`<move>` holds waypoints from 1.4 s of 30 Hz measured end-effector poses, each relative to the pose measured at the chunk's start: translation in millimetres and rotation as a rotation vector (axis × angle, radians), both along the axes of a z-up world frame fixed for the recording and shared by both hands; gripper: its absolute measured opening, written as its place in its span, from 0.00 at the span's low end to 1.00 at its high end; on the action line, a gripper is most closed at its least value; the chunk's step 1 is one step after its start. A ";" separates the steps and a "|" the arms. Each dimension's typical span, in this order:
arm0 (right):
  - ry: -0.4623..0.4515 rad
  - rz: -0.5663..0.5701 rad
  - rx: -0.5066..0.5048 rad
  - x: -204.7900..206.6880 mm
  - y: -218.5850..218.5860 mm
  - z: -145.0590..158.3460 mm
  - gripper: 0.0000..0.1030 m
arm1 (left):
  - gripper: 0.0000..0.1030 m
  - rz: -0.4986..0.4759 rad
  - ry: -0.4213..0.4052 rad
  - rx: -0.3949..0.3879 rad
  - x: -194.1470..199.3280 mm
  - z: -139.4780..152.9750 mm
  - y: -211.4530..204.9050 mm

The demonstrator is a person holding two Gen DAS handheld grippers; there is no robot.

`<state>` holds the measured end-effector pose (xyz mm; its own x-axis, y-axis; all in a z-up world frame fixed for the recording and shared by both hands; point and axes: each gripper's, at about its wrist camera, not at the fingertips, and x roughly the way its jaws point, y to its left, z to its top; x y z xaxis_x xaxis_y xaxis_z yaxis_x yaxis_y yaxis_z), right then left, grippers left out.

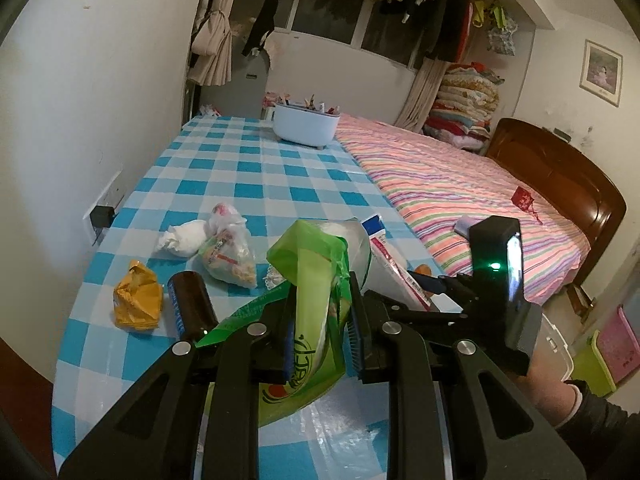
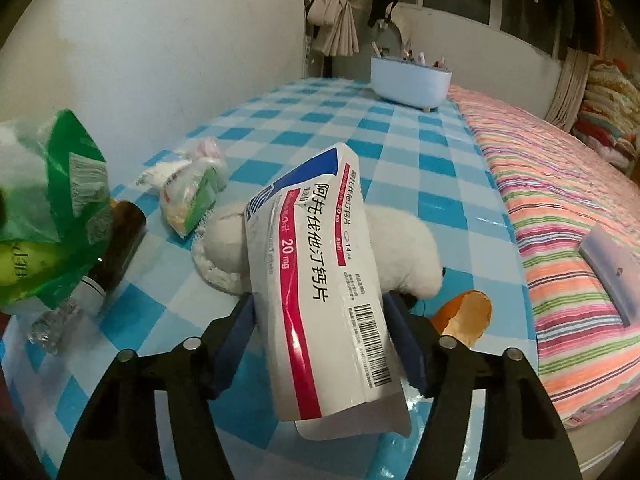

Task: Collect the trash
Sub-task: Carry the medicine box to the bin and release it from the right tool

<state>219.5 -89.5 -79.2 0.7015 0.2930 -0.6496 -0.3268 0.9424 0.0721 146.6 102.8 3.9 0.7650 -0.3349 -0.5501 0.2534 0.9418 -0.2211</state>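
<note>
My left gripper is shut on a green plastic bag, held up above the blue checked table. The bag also shows at the left of the right wrist view. My right gripper is shut on a white, blue and red medicine box, held above the table; the box shows beside the bag in the left wrist view. On the table lie a yellow wrapper, a brown bottle, a white paper wad and a clear snack bag.
A white plush toy with an orange foot lies under the box. A white tub of small items stands at the table's far end. A bed with a striped cover adjoins the table on the right. A wall is at left.
</note>
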 end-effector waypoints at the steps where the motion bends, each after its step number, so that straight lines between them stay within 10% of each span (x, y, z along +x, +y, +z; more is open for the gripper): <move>1: -0.017 -0.004 0.008 -5.3 -2.9 3.7 0.60 | 0.19 -0.004 -0.001 -0.001 0.1 0.6 -1.0; 19: -0.133 -0.192 0.204 -74.2 -99.0 34.1 0.60 | 0.20 -0.166 -0.027 0.003 -18.9 10.0 -72.2; 42: -0.300 -0.536 0.215 -180.6 -203.5 21.9 0.60 | 0.20 -0.426 -0.021 0.052 -48.8 -1.7 -186.2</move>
<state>38.9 -293.0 -57.3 0.9283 -0.0466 -0.3688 0.1495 0.9551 0.2557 97.8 -83.5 2.2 0.5757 -0.5955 -0.5603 0.6258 0.7619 -0.1668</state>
